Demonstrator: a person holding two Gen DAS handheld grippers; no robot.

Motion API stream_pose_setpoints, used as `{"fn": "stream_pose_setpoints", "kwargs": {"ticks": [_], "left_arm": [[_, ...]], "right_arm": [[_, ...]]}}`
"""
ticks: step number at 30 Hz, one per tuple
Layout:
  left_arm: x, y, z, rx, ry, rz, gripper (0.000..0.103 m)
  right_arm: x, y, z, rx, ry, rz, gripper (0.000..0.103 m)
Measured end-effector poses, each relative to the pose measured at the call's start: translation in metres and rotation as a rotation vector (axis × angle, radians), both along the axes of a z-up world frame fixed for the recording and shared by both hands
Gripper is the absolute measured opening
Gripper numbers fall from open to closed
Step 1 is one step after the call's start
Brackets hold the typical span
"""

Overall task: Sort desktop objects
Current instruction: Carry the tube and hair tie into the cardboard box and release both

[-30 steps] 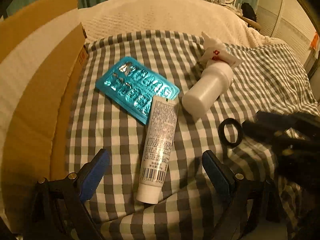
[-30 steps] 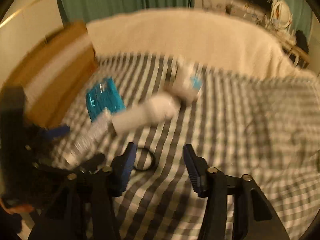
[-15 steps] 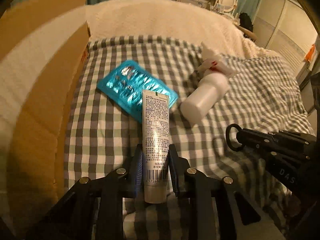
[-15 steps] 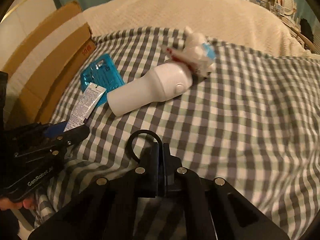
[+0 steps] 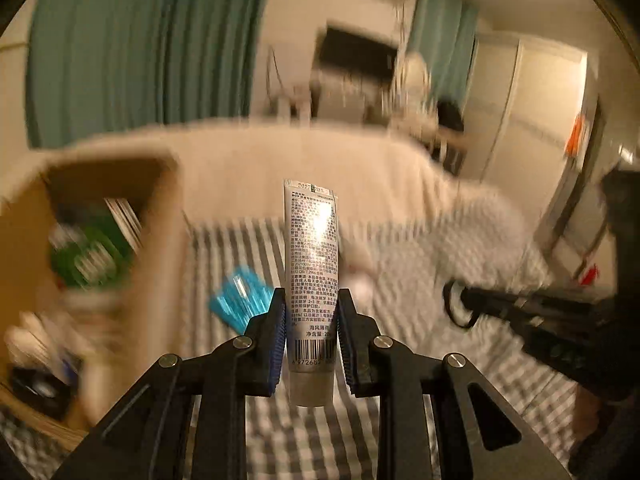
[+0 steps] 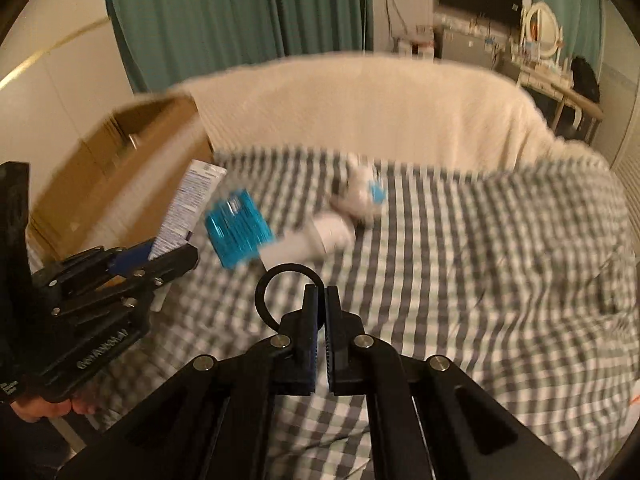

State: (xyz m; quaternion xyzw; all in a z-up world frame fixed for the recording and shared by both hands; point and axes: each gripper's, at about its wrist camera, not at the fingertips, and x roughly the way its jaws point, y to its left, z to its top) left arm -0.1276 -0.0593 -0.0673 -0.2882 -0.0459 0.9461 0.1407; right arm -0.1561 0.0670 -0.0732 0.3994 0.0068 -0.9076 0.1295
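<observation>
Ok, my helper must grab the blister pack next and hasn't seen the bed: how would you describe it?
On the checked cloth over the bed, look near the cardboard box. The blister pack lies flat beside the white bottle: the only shiny turquoise, flat rectangular thing there.

Checked bedcloth (image 6: 460, 264); blister pack (image 6: 238, 232), white bottle (image 6: 316, 238) on it

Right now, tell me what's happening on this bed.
A person is sorting small items with two handheld grippers. The left gripper is clamped on a tube, lifted off the checked cloth. The right gripper pinches a black ring. A blue blister pack and white bottle remain on the cloth, beside an open cardboard box.
</observation>
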Motion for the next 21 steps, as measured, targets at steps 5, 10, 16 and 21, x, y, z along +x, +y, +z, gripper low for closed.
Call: {"fn": "stream_pose_setpoints", "kwargs": {"ticks": [5,10,16,21], "left_arm": [[0.007,-0.077,0.046,0.061,0.103,0.161,0.024],[-0.007,-0.142,0.038,0.050,0.062,0.351,0.024],[-0.032,-0.174,0.003,0.028,-0.058,0.440,0.024],[-0.040,-0.176,-0.012,-0.001,-0.094,0.471,0.078]], "right_arm": [[-0.002,-0.048,0.056,-0.032,0.114,0.110,0.003],[-0.017,-0.118,0.087,-0.062,0.164,0.278,0.003],[-0.054,-0.212,0.073,-0.094,0.087,0.424,0.003],[-0.082,-0.245,0.045,-0.024,0.033,0.385,0.005]]}}
